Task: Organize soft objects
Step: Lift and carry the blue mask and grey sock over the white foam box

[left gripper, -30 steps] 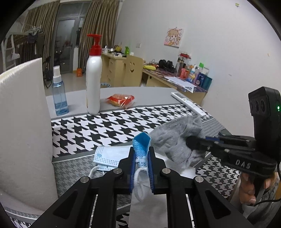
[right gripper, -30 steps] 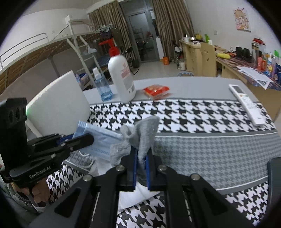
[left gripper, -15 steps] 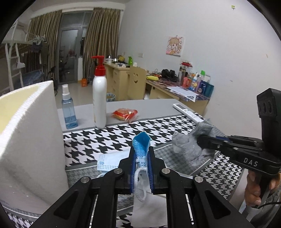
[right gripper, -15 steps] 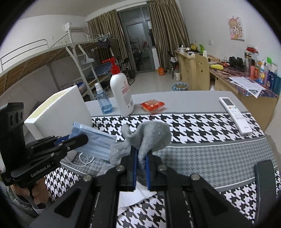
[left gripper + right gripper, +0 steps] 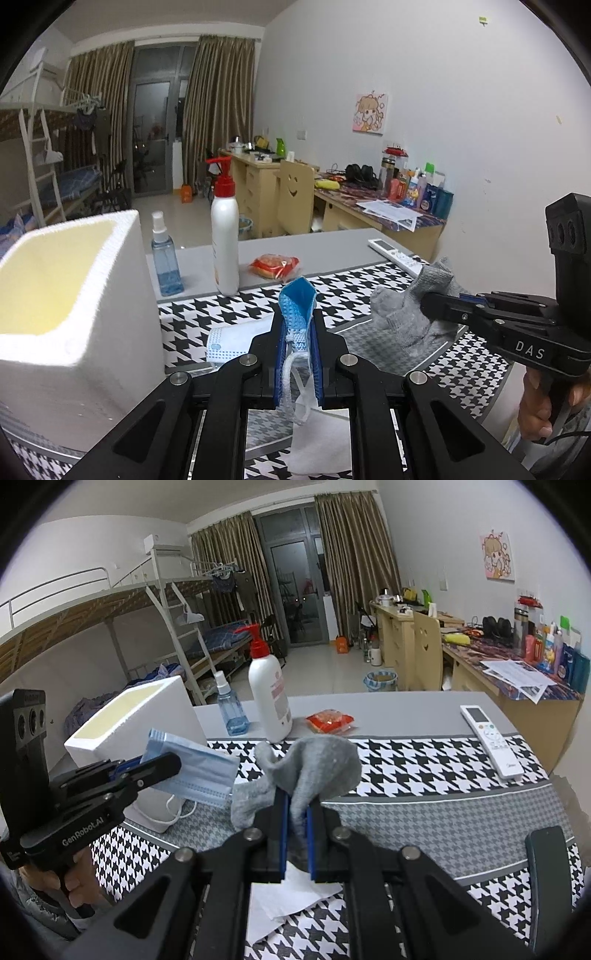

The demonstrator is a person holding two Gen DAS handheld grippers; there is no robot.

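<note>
My left gripper [image 5: 297, 323] is shut on a blue face mask [image 5: 297, 299], held off the table with its ear loop dangling. The right wrist view shows that mask [image 5: 192, 771] hanging from the left gripper [image 5: 164, 766] in front of a white foam box [image 5: 147, 709]. My right gripper [image 5: 297, 806] is shut on a grey sock [image 5: 317, 768], also lifted. In the left wrist view the sock [image 5: 402, 321] hangs at the right, level with the mask. A second face mask [image 5: 229, 339] lies on the houndstooth cloth [image 5: 229, 314]. The foam box [image 5: 74, 295] stands open-topped at the left.
A white tissue [image 5: 291, 897] lies under the grippers. At the back of the table stand a blue spray bottle [image 5: 229, 709] and a white pump bottle [image 5: 267, 698], beside a red snack packet [image 5: 330, 720]. A white remote [image 5: 491, 738] and a dark device [image 5: 546, 856] lie at the right.
Both grippers have risen with the mask and the sock still gripped. The table has dropped lower in both views, and the foam box's open top has come into sight.
</note>
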